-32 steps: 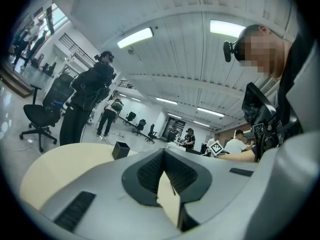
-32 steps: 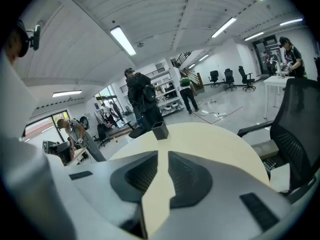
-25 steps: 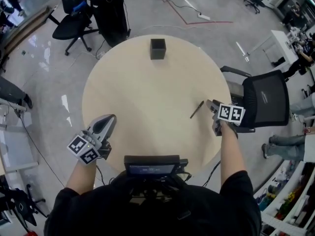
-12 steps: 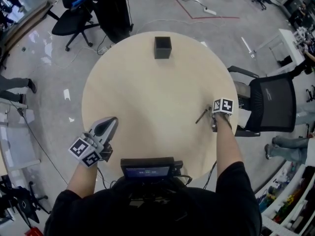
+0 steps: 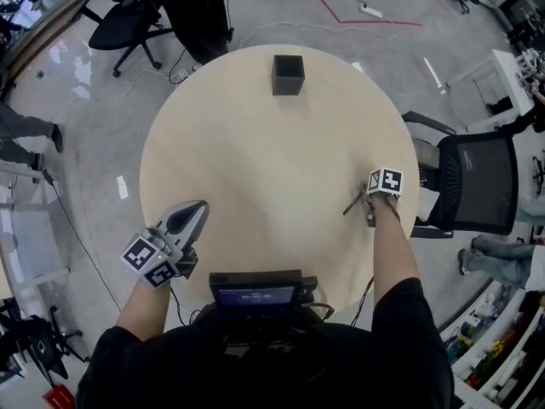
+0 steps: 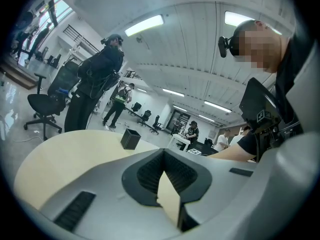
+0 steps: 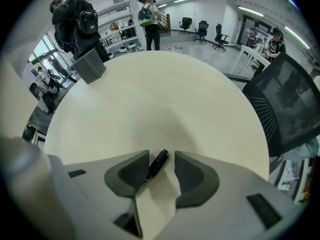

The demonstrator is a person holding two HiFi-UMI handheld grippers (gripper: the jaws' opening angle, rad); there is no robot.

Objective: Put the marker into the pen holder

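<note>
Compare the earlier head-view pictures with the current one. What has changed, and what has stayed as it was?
The right gripper has swung down from beside the marker to stand over it, pointing steeply at the table. The marker now lies between its open jaws, not yet gripped. The marker, the pen holder and the shut, empty left gripper stayed much as they were.

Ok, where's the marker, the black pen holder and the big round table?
marker [image 7: 157,165]: right gripper view, middle of its black barrel.
pen holder [image 5: 287,84]: head view, its near wall.
table [image 5: 247,160]: head view, bare top near the middle.
</note>
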